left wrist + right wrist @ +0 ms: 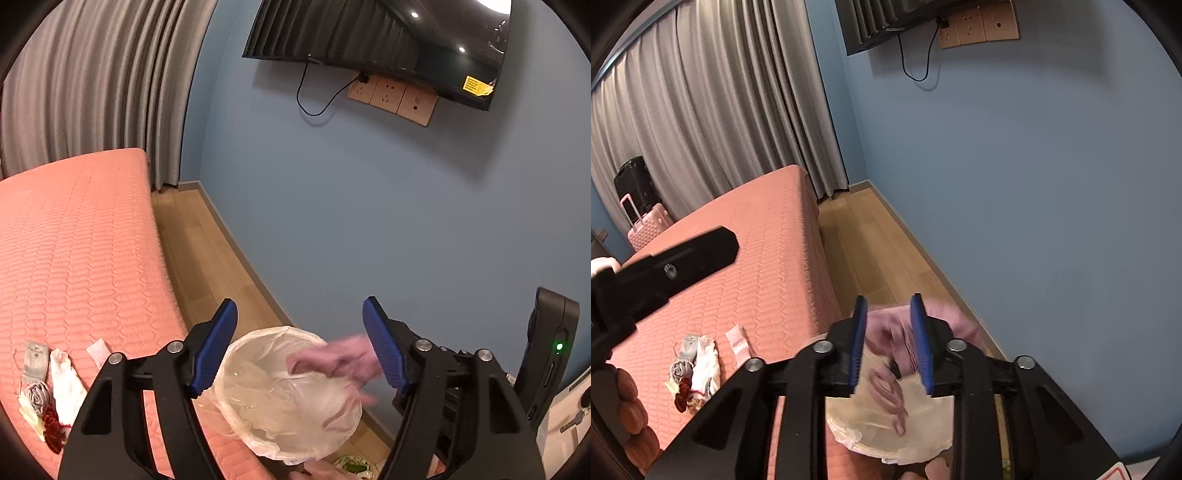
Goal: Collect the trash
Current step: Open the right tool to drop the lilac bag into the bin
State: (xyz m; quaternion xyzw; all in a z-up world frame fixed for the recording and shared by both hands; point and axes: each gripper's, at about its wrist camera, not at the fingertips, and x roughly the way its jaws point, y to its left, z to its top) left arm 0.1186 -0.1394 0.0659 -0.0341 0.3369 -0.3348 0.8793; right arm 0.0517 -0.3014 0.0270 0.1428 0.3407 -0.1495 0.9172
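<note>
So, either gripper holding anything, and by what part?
Left gripper open, empty. Right gripper: blurred pink item between its fingers, above bin; hold unclear.

Colours and patterns, bedside corner

Bedspread: salmon pink, quilted in rows of wavy stitching. Wall: plain pale blue. Curtain: grey, vertical folds. Floor: light wood planks. Bin liner: translucent cream-white. Blurred cloth: dusty pink. Gripper pads: ribbed blue on black frames. Fabric flowers: grey, cream, dark red. Suitcases: one black, one pink with diamond embossing.
</note>
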